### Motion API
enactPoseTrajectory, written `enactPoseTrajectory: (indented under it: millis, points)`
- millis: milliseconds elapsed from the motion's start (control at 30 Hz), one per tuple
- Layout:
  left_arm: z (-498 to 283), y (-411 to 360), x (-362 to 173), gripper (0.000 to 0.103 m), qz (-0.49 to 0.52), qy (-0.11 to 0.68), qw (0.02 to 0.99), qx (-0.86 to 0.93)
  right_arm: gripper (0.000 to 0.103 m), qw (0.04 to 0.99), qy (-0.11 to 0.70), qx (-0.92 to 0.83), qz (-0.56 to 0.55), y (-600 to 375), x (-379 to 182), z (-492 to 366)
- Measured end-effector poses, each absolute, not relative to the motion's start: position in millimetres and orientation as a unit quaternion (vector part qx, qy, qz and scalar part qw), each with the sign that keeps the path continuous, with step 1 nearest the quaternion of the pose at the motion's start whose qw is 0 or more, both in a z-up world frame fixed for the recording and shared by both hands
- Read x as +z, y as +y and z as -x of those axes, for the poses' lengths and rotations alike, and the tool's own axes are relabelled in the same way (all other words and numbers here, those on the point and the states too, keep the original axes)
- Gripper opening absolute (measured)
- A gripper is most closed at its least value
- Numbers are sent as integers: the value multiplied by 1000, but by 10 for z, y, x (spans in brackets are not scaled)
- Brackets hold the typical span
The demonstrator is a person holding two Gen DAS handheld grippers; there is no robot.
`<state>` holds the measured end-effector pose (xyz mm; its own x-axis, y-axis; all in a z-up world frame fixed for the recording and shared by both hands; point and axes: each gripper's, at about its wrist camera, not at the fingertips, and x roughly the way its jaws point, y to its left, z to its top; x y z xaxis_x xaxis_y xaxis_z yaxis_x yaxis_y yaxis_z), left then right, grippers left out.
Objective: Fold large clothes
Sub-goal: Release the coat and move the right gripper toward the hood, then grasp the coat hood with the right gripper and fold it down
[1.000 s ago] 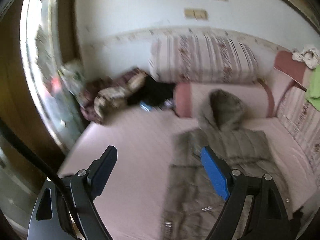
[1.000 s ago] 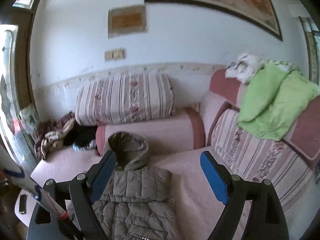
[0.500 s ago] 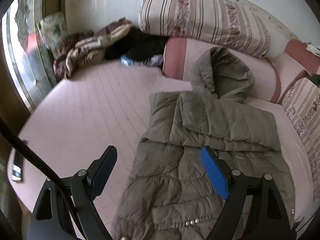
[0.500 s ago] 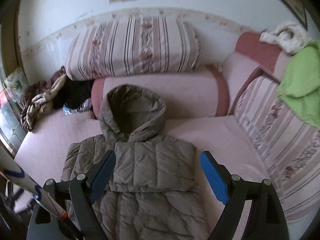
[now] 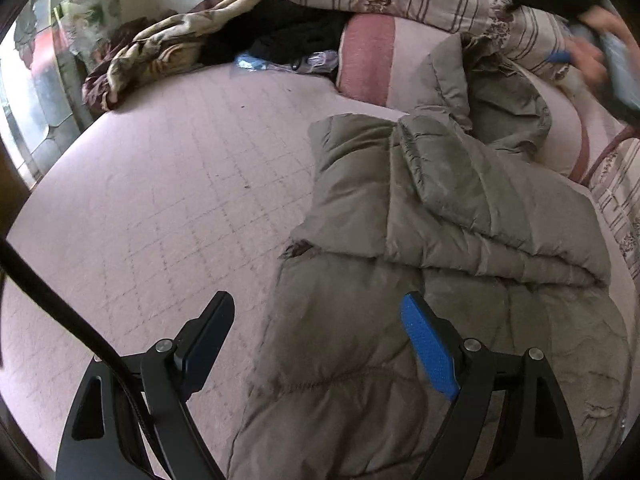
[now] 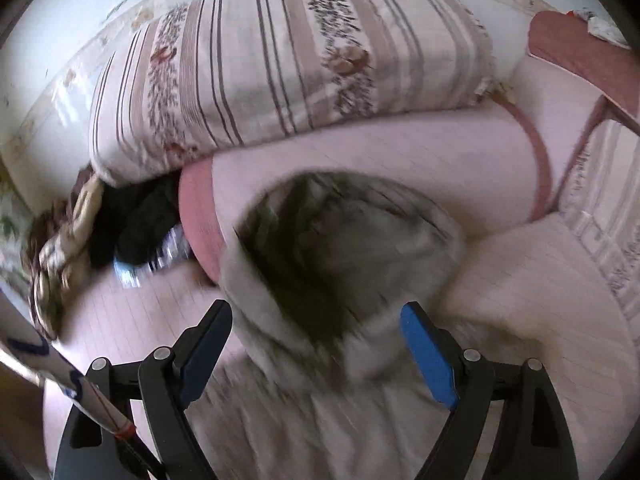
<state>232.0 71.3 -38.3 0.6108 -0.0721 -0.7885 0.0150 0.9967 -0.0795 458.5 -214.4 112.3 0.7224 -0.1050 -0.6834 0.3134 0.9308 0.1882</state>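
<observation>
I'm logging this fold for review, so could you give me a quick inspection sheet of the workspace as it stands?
Surface: pink quilted mattress, mostly bare on its left side.
Job's things: olive puffer jacket lying flat with sleeves folded in, hood resting against the pink bolster.
Clutter: heap of brown and dark clothes in the far corner.
Grippers: left gripper open above the jacket's left edge; right gripper open at the hood; neither holds anything.
Cables: black cable crossing the left wrist view.
Surroundings: striped floral cushion against the wall.
</observation>
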Motion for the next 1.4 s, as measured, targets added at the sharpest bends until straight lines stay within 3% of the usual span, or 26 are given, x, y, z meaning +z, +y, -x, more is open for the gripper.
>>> enactPoseTrajectory:
  millis: [233, 533, 600, 633, 667, 700, 733, 867, 1100, 1400]
  points:
    - [-2467, 734, -493, 85, 42, 455, 889, -32, 90, 898, 352, -136, -226, -2257, 926, -5417]
    - [-2628, 800, -704, 85, 63, 489, 870, -29, 90, 863, 363, -164, -311, -2526, 497, -5747]
    - [-2621, 788, -711, 85, 60, 489, 870, -28, 83, 862, 366, -162, -312, -2528, 451, -5756]
    - [-2616, 778, -712, 85, 57, 488, 871, -27, 70, 863, 373, -158, -303, -2522, 423, -5769]
    - [-2612, 770, -707, 85, 55, 487, 871, -27, 47, 864, 380, -152, -294, -2510, 413, -5778]
    - [-2611, 762, -699, 85, 53, 486, 872, -27, 36, 864, 386, -145, -289, -2504, 402, -5784]
    - [-2611, 757, -699, 85, 50, 485, 873, -26, 16, 865, 391, -136, -284, -2488, 391, -5769]
    - [-2617, 756, -712, 85, 48, 486, 872, -23, 8, 877, 389, -131, -248, -2420, 521, -5544]
    - [-2607, 793, -661, 85, 50, 482, 874, -19, 7, 898, 385, -103, -186, -2172, 944, -4885]
    - [-2499, 1068, -481, 85, 76, 466, 882, 1, 6, 908, 403, -19, -117, -1615, 1221, -3319]
